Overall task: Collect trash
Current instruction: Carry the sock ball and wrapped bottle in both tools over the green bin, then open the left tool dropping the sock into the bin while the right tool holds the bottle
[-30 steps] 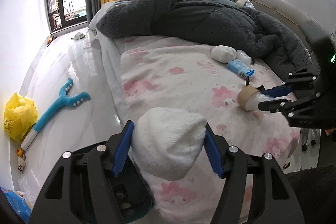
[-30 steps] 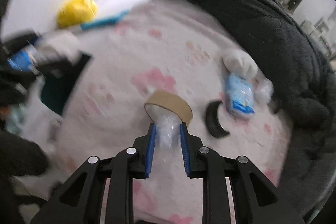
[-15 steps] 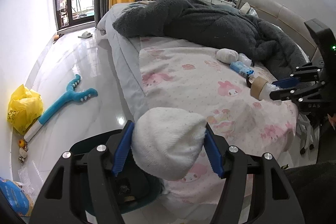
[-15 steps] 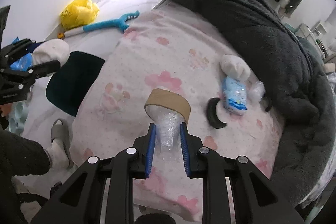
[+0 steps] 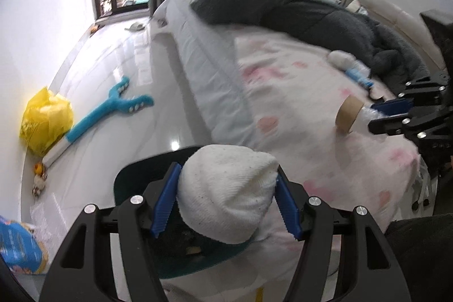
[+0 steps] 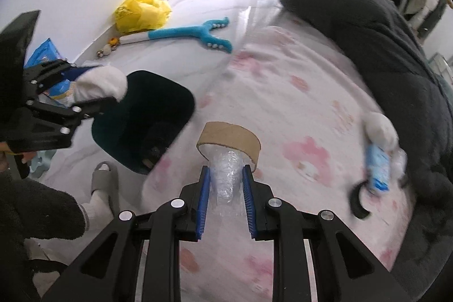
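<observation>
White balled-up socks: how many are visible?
2: one white balled-up sock clamped in the left gripper, another on the bed beside the dark blanket. More may be hidden.

White balled-up sock (image 5: 228, 190) clamped in left gripper (image 5: 226, 198), over dark teal bin (image 6: 141, 118) on floor beside bed. Cardboard tape roll (image 6: 229, 142) with crumpled clear plastic (image 6: 226, 174) pinched by right gripper (image 6: 225, 200), above pink sheet.

The bin (image 6: 147, 115) stands on the floor (image 6: 198, 7) beside the bed (image 6: 297, 109). The left tongs (image 5: 228, 205) hold a sock (image 5: 226, 194) above the bin; the right tongs (image 6: 225, 197) hold a tape roll (image 6: 229, 140) over the bed.
</observation>
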Demonstrator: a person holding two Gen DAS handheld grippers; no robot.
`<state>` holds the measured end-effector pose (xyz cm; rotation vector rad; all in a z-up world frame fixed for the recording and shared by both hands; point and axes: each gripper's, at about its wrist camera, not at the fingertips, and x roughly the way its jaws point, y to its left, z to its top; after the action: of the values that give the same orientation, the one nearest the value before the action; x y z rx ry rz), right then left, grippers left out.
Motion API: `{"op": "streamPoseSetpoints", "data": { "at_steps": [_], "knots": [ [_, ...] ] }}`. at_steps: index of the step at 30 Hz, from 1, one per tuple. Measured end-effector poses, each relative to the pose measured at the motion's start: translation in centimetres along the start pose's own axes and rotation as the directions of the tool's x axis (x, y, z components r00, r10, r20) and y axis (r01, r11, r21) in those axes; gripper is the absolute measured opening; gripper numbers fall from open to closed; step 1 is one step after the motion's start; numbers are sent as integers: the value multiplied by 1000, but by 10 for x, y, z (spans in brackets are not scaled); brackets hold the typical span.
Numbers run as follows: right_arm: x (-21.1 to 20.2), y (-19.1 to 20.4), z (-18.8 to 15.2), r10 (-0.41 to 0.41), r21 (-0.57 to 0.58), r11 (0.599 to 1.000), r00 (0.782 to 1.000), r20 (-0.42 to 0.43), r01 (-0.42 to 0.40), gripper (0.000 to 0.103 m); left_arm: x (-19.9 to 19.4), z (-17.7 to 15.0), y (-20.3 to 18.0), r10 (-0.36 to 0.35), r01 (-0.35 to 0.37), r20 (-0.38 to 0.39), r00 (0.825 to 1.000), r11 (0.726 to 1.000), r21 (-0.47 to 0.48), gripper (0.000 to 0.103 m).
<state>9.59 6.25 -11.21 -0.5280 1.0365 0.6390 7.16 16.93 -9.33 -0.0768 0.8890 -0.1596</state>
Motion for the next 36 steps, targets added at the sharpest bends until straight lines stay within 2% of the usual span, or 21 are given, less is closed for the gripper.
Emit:
{"op": "streamPoseSetpoints", "data": {
  "at_steps": [10, 14, 19, 21, 23, 26, 31, 36],
  "knots": [
    [31, 43, 29, 124, -33, 992, 992, 30, -123, 23, 43, -36, 52, 56, -68, -141, 988, 995, -77, 67],
    [46, 56, 36, 158, -25, 987, 987, 32, -157, 23, 59, -49, 67, 85, -103, -216, 973, 992, -78, 67],
    [68, 70, 42, 204, -13, 979, 979, 15, -204, 23, 71, -63, 81, 86, -119, -280, 956, 988, -101, 67],
    [74, 76, 44, 213, -17, 977, 977, 6, -213, 23, 75, -67, 84, 80, -117, -303, 950, 987, -107, 73],
    [80, 80, 45, 219, -19, 976, 976, -3, -219, 23, 76, -69, 85, 75, -115, -307, 949, 987, -113, 83],
    [92, 87, 48, 225, -7, 974, 974, -15, -225, 23, 71, -69, 87, 77, -121, -303, 950, 985, -126, 90],
    [116, 100, 48, 242, 8, 970, 969, -53, -242, 23, 55, -65, 98, 88, -130, -253, 963, 979, -156, 90],
    [138, 103, 44, 262, 48, 965, 961, -85, -259, 23, 26, -56, 111, 91, -122, -147, 985, 968, -220, 90]
  ]
}}
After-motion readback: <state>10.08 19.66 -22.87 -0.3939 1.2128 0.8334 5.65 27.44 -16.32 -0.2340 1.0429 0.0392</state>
